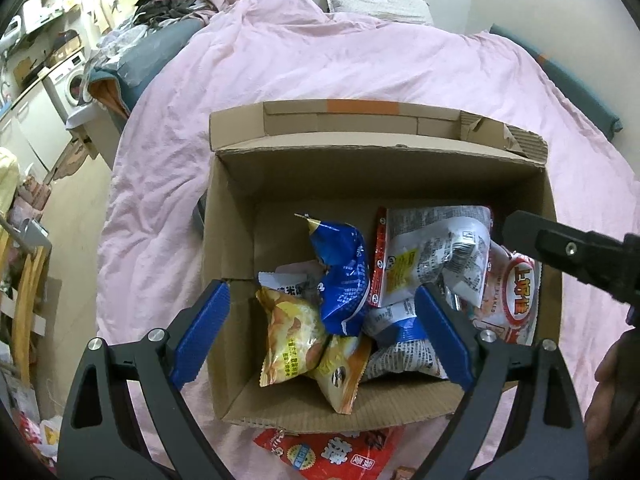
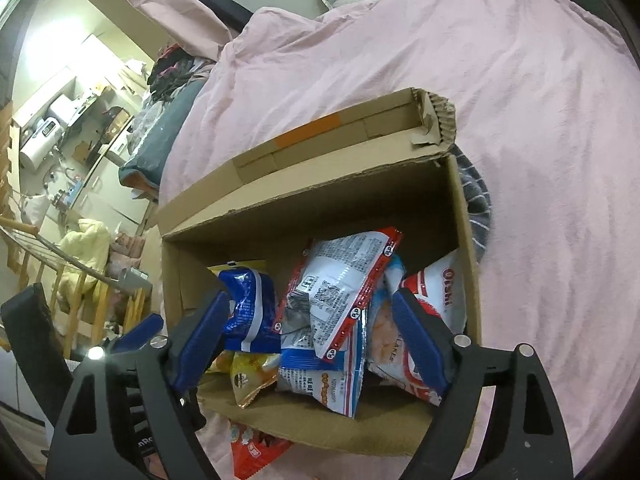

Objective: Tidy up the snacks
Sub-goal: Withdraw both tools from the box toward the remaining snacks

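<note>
With both the left gripper point(image 1: 320, 332) and right gripper point(image 2: 308, 336) hovering wide-jawed and empty over the box point(image 1: 400, 168) of snack bags point(image 1: 344, 272) on the bed point(image 1: 320, 60), the red packet point(image 1: 332, 452) outside, partly tucked under the box's near edge, risks being overlooked.

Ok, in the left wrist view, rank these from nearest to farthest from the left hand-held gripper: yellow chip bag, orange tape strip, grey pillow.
1. Yellow chip bag, between the left hand-held gripper fingers, inside the box.
2. Orange tape strip, on the box's far flap.
3. Grey pillow, at the bed's head.

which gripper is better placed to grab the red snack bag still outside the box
Left, probably. The red bag lies on the bedding just below the open left gripper, centred between its fingers; the right gripper sees it off to its left.
</note>
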The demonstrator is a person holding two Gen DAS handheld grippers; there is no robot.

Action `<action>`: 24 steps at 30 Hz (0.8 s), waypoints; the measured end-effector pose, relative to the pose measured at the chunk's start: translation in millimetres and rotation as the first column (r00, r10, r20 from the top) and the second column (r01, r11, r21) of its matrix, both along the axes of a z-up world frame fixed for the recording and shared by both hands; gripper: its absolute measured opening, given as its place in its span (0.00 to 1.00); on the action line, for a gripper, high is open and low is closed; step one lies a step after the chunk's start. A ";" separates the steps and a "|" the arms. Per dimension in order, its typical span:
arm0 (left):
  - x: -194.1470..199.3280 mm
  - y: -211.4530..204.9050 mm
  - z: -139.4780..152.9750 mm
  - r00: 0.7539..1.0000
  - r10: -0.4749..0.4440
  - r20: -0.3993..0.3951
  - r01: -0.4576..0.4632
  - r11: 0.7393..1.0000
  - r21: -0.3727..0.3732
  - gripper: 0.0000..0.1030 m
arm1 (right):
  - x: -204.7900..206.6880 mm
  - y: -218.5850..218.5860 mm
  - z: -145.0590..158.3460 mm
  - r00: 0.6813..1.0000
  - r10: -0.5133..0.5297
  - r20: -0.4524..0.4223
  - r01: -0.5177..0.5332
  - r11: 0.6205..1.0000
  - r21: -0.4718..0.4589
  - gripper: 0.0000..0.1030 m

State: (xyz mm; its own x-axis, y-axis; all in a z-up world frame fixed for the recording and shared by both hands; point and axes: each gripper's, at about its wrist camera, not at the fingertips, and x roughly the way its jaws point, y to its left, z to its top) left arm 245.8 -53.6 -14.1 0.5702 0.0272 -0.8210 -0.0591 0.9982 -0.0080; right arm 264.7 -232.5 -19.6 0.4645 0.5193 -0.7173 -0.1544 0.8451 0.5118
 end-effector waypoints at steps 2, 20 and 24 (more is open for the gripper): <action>-1.6 4.8 0.8 1.000 0.015 0.004 -0.015 1.000 -0.020 0.89 | -1.9 -1.1 1.9 1.000 -0.004 0.006 0.004 1.000 -0.004 0.84; -50.6 48.7 22.9 0.999 0.006 0.033 -0.002 0.995 -0.100 1.00 | -41.4 10.0 5.2 1.000 -0.002 0.011 0.003 0.998 -0.070 0.84; -64.9 58.2 18.8 1.000 0.002 0.018 0.000 0.995 -0.095 1.00 | -59.2 9.9 3.2 1.000 0.004 -0.001 -0.004 0.997 -0.081 0.84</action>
